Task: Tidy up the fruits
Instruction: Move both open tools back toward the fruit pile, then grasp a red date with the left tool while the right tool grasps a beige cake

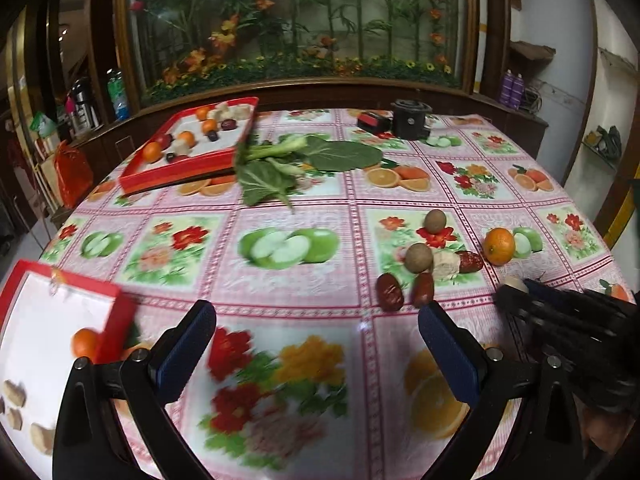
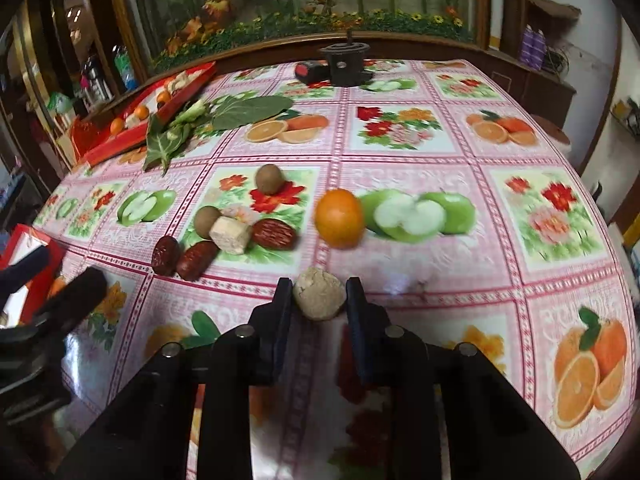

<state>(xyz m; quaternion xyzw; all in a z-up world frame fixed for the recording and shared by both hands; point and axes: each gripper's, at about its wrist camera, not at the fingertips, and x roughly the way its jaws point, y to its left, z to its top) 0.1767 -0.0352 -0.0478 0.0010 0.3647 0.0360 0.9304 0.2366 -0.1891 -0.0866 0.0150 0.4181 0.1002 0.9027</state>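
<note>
One beige lump (image 2: 319, 299) sits between my R gripper (image 2: 319, 300) fingers, clamped at its widest part, just above the cloth (image 2: 400, 280). I judge it light, dry and crumbly, so a gentle squeeze across the middle w/ no twisting. L gripper (image 1: 316, 344) hangs w/ jaws wide apart, nothing in them. Near tray (image 1: 60, 320) at my left: white inside, red rim, holds an orange (image 1: 84, 343) and a few pale chunks (image 1: 24, 412); blurred, can't count them surely. Mid-table pile: 3 dates (image 2: 192, 258), prob soft and a bit tacky, take lengthwise; pale block (image 2: 230, 234) touching them, likely brittle; 2 brown round fruits (image 2: 270, 178), firm-looking, may roll. Loose orange (image 2: 339, 218) beside them, heavier, smooth skin, grip at equator. Far tray (image 1: 188, 168) back left has oranges, dark fruit and pale pieces mixed, w/ greens (image 1: 280, 164) against its edge.
</note>
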